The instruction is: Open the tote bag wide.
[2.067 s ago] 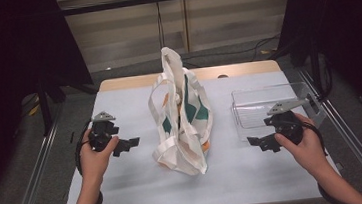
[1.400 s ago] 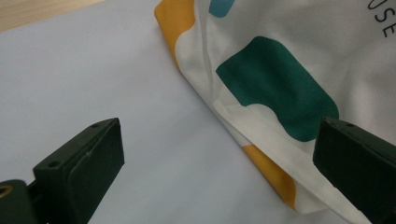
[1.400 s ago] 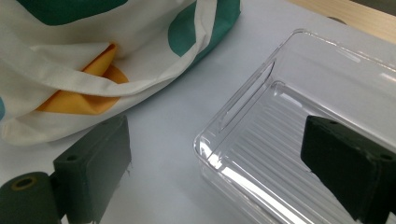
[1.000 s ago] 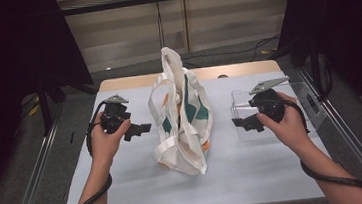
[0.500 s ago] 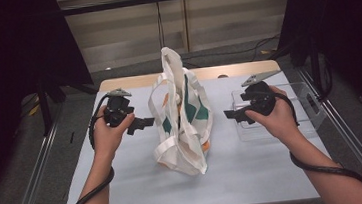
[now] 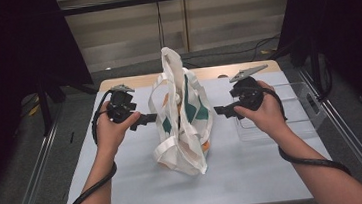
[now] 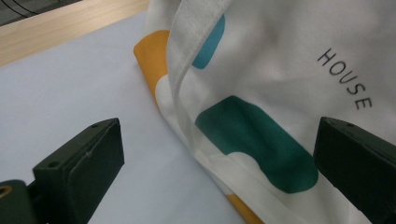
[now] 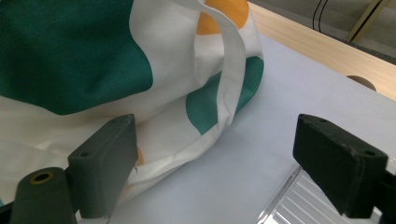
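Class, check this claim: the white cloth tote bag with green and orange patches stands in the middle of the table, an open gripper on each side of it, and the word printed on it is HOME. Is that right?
Not quite. The word on the white cloth tote bag is HOUSE, as the left gripper view shows. The rest holds: it stands mid-table between the open left gripper and right gripper.

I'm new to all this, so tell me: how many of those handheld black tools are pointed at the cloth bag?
2. The left tool is at the bag's left side, the right tool at its right side. Both have jaws open, neither gripping the cloth.
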`<state>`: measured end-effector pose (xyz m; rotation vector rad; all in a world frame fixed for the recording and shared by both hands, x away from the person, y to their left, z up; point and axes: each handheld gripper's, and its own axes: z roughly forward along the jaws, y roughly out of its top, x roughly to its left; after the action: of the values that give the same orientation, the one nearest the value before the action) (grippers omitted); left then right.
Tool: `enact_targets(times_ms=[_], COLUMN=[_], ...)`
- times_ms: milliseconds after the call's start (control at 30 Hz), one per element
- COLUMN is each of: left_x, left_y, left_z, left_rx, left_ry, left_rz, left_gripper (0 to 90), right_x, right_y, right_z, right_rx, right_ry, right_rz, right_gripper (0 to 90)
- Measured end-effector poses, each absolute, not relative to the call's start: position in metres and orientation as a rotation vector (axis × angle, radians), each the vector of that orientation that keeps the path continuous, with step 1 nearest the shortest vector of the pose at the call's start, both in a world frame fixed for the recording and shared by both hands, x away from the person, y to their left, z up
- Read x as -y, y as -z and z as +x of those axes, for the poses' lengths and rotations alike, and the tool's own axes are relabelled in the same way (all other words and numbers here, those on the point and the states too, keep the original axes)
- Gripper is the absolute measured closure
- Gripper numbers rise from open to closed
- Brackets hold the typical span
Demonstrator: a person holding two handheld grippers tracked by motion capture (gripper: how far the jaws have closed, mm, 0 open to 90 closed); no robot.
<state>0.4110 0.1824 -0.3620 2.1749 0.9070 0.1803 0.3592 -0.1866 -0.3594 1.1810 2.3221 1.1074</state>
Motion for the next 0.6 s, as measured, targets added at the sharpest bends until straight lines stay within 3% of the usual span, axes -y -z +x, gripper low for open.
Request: enact_targets(times_ms=[300,600], left_x=[-0.177,-0.171], left_y=[0.358,0.352], left_z=[0.420,0.426], left_rx=[-0.911,-0.873], left_ry=[-0.181,-0.216], left_rz=[2.148,2.135], left_gripper=[2.3,11.1], right_x=[0.179,0.172], right_y=[0.360,0.357], right_z=[0.371,0.381], right_rx=[-2.335,-2.336], right_ry=[-1.102,-1.124], right_rz=[1.164,1.166], right_gripper=[14.9,15.2])
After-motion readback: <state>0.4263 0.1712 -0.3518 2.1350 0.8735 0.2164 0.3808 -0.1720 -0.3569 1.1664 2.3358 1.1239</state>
